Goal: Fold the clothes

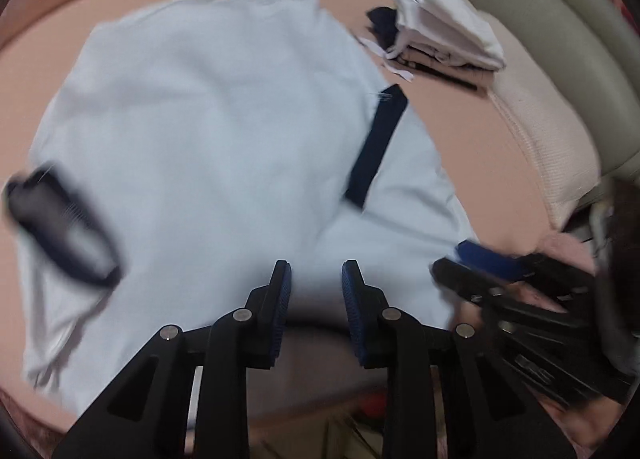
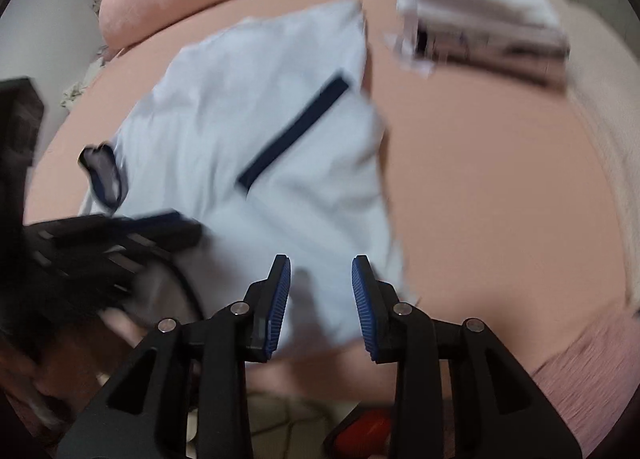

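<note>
Grippers: two, each black with blue ribbed pads, both pointing down at the near edge of a bed.
Left gripper: jaws parted with a clear gap, nothing pinched; the shirt's near hem lies below the tips.
Right gripper: jaws parted; shirt cloth shows in the gap, but the pads do not press on it.
Shirts spread out: one pale blue shirt, lying flat on the bed and filling its middle.
Dark trim on the shirt: one navy sleeve band on the right side, one navy collar at the left edge.
Bed: one, covered with a peach sheet.
Folded clothes: one stack, white on top, at the far right of the bed, well apart from the shirt.
Pillows: one pink bolster at the far left.
Focus: both views blurred.
</note>
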